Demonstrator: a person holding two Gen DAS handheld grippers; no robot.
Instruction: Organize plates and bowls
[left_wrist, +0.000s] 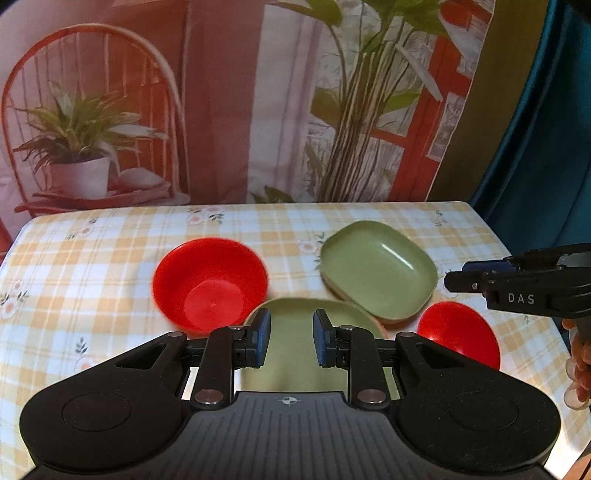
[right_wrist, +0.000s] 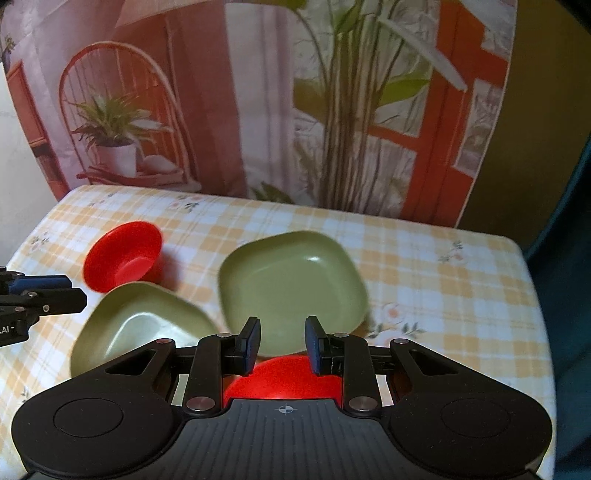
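Note:
Two green square plates and two red bowls lie on the checked tablecloth. In the left wrist view, my left gripper (left_wrist: 291, 338) is open above the near green plate (left_wrist: 291, 365). A red bowl (left_wrist: 210, 282) sits to its left, the far green plate (left_wrist: 376, 269) tilts at the right, and a second red bowl (left_wrist: 458, 332) lies at the near right. In the right wrist view, my right gripper (right_wrist: 282, 345) is open over that red bowl (right_wrist: 282, 378), with the far green plate (right_wrist: 291, 284) just beyond. The near green plate (right_wrist: 144, 328) and the other red bowl (right_wrist: 123, 254) are left.
The table (left_wrist: 110, 240) has a yellow checked cloth; its back edge meets a printed curtain (left_wrist: 221, 110) with plants and a chair. The right gripper's side shows in the left wrist view (left_wrist: 517, 284); the left gripper shows in the right wrist view (right_wrist: 37, 295).

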